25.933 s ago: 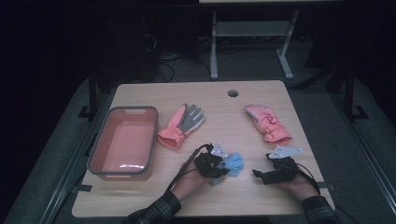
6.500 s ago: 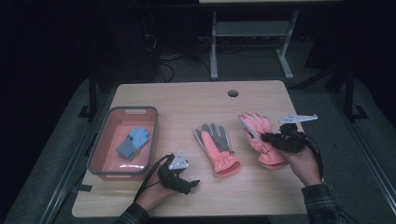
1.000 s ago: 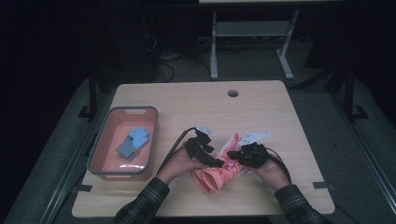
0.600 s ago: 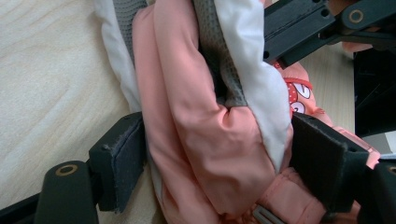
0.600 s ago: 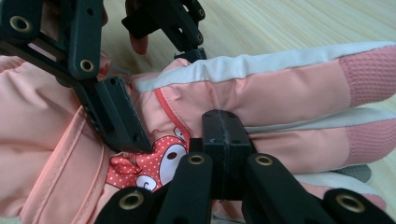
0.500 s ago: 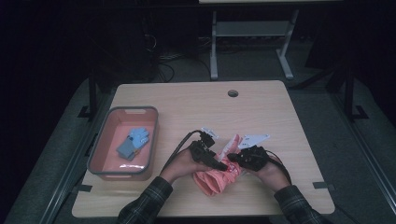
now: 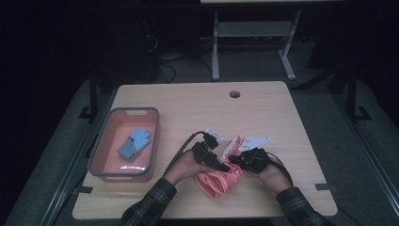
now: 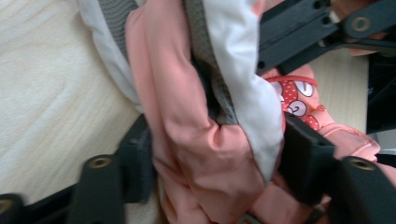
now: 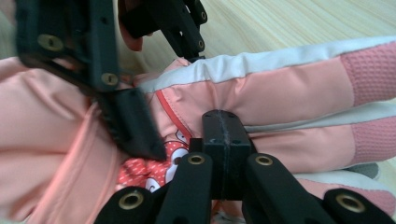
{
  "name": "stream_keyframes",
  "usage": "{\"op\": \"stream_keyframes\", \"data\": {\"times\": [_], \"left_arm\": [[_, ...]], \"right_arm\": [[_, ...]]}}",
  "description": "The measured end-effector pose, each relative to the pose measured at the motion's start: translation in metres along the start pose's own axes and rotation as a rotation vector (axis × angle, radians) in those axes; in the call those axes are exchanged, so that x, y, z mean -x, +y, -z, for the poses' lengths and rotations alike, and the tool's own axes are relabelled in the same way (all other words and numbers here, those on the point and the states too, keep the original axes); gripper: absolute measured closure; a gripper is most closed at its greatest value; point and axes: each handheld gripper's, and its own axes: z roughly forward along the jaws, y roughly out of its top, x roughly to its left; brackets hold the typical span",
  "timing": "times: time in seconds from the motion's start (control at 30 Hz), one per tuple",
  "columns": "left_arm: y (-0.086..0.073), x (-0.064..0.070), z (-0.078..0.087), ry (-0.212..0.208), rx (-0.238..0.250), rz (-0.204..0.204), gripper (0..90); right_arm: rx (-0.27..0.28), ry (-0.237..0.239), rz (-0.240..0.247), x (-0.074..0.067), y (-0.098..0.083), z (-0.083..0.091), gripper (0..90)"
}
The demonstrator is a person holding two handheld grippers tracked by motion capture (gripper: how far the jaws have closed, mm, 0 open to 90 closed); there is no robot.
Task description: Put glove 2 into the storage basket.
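With the left gripper just closing on the pink gloves and the right gripper clenched on them, the bunched pair could slip apart before reaching the tray.

Salmon-pink gloves, trimmed with white bands and a grey mesh palm, lie bunched on a pale wood-grain table; one of them bears a red patch dotted with white and a small cartoon figure. The grippers are black with brass-coloured rivets, one topped by a light grey plate. At the table's left, a grey-rimmed bin with a pink interior contains a pair of blue gloves. The person's sleeves are a dark green-and-grey plaid.
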Motion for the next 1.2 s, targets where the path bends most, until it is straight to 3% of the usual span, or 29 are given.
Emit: {"op": "stream_keyframes", "data": {"times": [0.1, 0.17, 0.27, 0.43, 0.5, 0.57, 0.73, 0.83, 0.97, 1.2], "left_arm": [[0.000, 0.000, 0.001, 0.011, -0.009, -0.004, 44.8], [0.000, 0.001, 0.002, 0.009, -0.004, -0.005, 49.2], [-0.001, 0.001, 0.003, 0.007, 0.012, 0.000, 53.7], [-0.001, 0.003, 0.007, 0.006, 0.022, 0.005, 58.8], [0.000, 0.005, 0.008, 0.010, 0.023, 0.001, 60.1], [-0.001, 0.006, 0.010, 0.011, 0.031, 0.007, 60.7], [-0.001, 0.010, 0.016, 0.011, 0.048, -0.004, 61.5], [-0.001, 0.009, 0.022, 0.009, 0.062, -0.011, 62.1], [-0.002, 0.007, 0.031, 0.012, 0.083, -0.006, 62.5], [-0.001, 0.008, 0.044, 0.046, 0.124, -0.004, 62.5]], "right_arm": [[0.009, 0.012, -0.003, 0.001, 0.002, 0.004, 89.1], [0.028, 0.043, -0.039, 0.004, 0.003, 0.013, 77.8], [0.038, 0.031, -0.077, 0.004, -0.002, 0.032, 73.8], [-0.003, -0.003, -0.141, 0.005, -0.030, 0.054, 69.4], [-0.038, -0.005, -0.159, 0.004, -0.040, 0.054, 69.5], [-0.074, 0.003, -0.137, 0.001, -0.046, 0.048, 69.5], [-0.118, 0.004, -0.110, -0.003, -0.044, 0.033, 69.8], [-0.101, 0.011, -0.112, -0.001, -0.043, 0.031, 62.7], [-0.073, -0.014, -0.119, 0.003, -0.046, 0.033, 52.8], [-0.052, -0.092, -0.157, 0.012, -0.051, 0.033, 35.2]]}}
